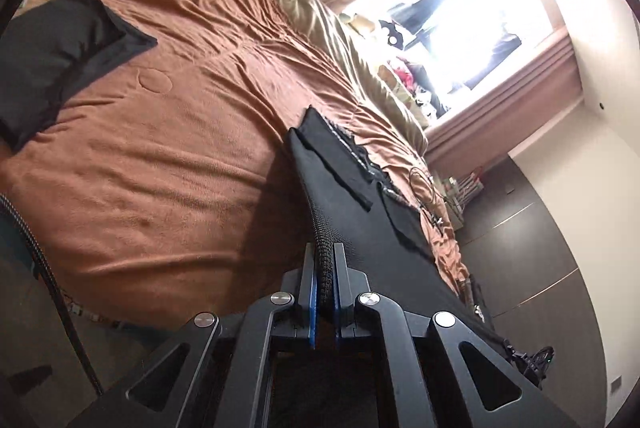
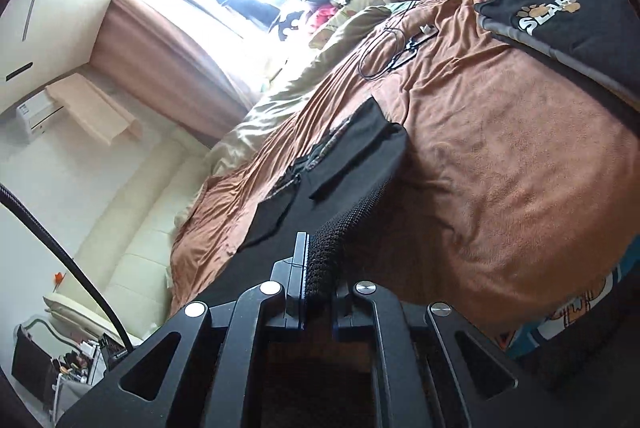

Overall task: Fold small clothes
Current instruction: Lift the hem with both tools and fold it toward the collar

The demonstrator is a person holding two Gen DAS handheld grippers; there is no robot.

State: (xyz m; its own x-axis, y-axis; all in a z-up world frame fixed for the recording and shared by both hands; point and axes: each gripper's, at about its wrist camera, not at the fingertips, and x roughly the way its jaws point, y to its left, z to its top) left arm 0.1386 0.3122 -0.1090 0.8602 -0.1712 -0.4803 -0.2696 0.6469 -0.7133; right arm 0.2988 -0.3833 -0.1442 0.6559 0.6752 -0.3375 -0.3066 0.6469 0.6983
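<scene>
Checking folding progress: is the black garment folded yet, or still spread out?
Spread out, not folded. The black garment is stretched between the left gripper and right gripper, each shut on a ribbed edge, above the brown bedspread.

You've got the bed's rust-brown blanket [image 1: 168, 148] as the landmark, wrinkled, filling most of both views. On it, at its far left end in the left view, a dark pillow [image 1: 60, 56]. In the right view a dark cushion with white lettering and paw prints [image 2: 560, 24] lies on its far right part. A black cable [image 2: 384, 56] is looped on the blanket toward the window side. A beige quilt [image 1: 360, 56] is bunched along the blanket's window edge. Beyond that, pinkish curtains [image 1: 520, 100] frame a bright window [image 1: 460, 0]. A white air conditioner [image 2: 36, 114] sits well apart from the blanket.
</scene>
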